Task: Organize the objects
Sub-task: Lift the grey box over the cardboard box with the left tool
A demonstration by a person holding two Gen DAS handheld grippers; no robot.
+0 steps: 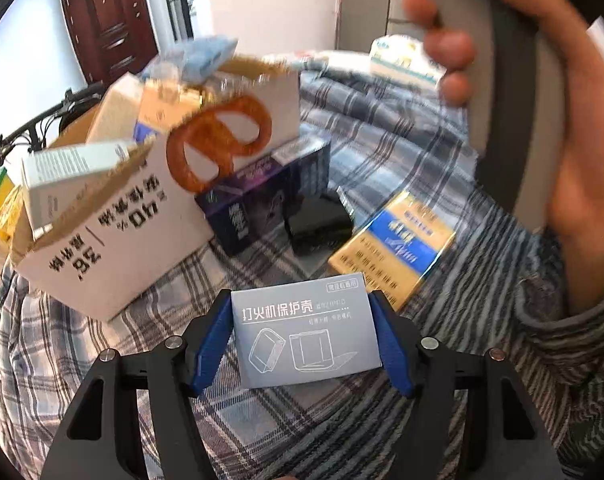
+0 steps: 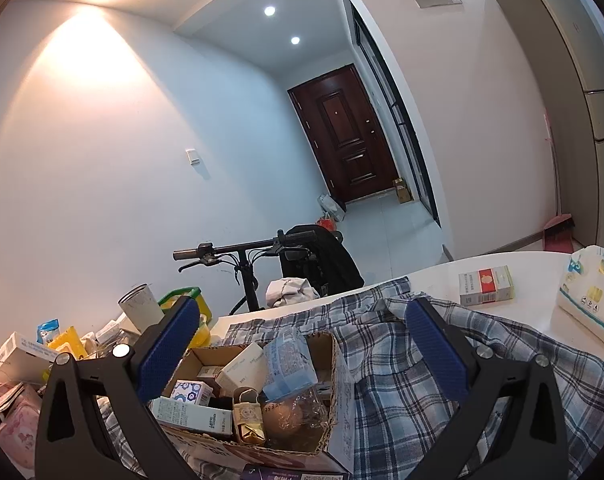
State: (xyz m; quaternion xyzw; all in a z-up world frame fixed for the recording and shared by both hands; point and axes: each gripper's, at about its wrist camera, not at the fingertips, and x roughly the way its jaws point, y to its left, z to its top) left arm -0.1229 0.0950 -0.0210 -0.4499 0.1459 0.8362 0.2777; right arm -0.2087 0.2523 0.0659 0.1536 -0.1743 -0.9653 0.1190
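I see the plaid cloth [image 1: 382, 152] spread under a full cardboard box [image 1: 113, 240]; beside that box my left gripper [image 1: 306, 340] clamps a small grey lighter-case box [image 1: 306, 336], while my right gripper [image 2: 302, 348] stands wide open above it

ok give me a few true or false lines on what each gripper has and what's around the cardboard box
1. The left gripper has a small grey box between its jaws. True.
2. The right gripper holds a carton. False: its jaws stand open with nothing between them.
3. The cardboard box is empty. False: it is full of small packages.
4. A gold and blue pack lies on the plaid cloth. True.
5. The dark purple box sits inside the cardboard box. False: it sits beside it.
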